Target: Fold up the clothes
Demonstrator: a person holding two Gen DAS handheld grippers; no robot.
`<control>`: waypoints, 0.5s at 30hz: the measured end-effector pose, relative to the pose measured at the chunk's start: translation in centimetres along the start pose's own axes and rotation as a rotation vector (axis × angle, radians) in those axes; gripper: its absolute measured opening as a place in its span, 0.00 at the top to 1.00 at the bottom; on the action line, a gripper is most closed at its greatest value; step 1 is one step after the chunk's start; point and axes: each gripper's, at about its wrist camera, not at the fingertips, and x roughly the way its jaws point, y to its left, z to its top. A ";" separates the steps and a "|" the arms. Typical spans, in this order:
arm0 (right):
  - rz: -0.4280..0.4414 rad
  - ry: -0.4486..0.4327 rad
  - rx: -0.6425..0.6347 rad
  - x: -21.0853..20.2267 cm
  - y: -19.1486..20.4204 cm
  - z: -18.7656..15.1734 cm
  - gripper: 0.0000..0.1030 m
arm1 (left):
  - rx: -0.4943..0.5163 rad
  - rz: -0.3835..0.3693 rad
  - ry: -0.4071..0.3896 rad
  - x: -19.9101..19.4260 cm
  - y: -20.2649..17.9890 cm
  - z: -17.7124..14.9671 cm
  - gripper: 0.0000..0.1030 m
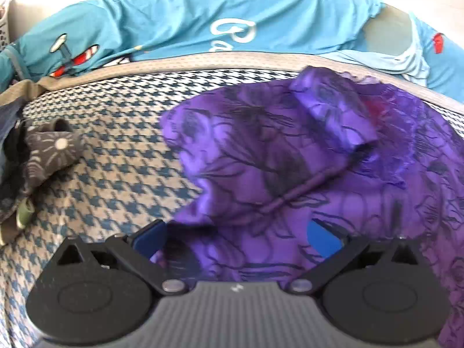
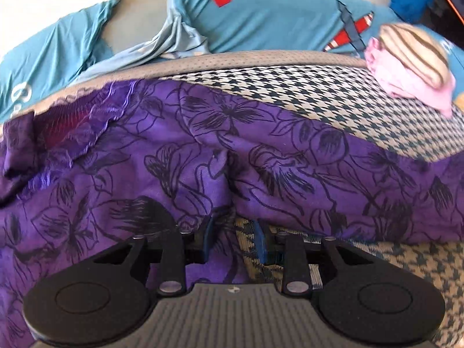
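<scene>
A purple garment (image 1: 290, 156) with a dark flower print and a lace neckline lies on the houndstooth bed cover (image 1: 116, 150). One short sleeve (image 1: 333, 110) is folded in over its body. My left gripper (image 1: 237, 236) is open, its blue pads (image 1: 149, 239) spread wide over the garment's near part, with loose cloth between them. In the right wrist view the same garment (image 2: 203, 145) spreads across the middle. My right gripper (image 2: 234, 239) is shut on its lower hem, which bunches up into a ridge just ahead of the blue fingertips (image 2: 259, 242).
A turquoise printed sheet (image 1: 232, 11) is heaped along the far side of the bed. A dark patterned cloth (image 1: 43, 156) lies at the left. Folded pink and striped clothes (image 2: 411, 66) sit at the far right on the houndstooth cover (image 2: 362, 110).
</scene>
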 end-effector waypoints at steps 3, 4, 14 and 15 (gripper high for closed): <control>0.033 -0.038 0.013 -0.8 0.5 0.3 0.72 | -0.018 0.023 0.012 0.4 1.0 -0.1 0.00; 0.058 -0.051 0.009 -1.0 0.9 0.4 0.72 | -0.025 0.026 0.020 0.5 1.3 -0.1 0.00; 0.304 -0.123 -0.067 -1.7 6.7 0.6 0.70 | -0.047 0.020 0.042 0.9 2.7 -0.7 0.00; 0.323 -0.124 -0.081 -1.7 7.6 0.5 0.69 | -0.048 0.019 0.042 0.9 2.8 -0.7 0.00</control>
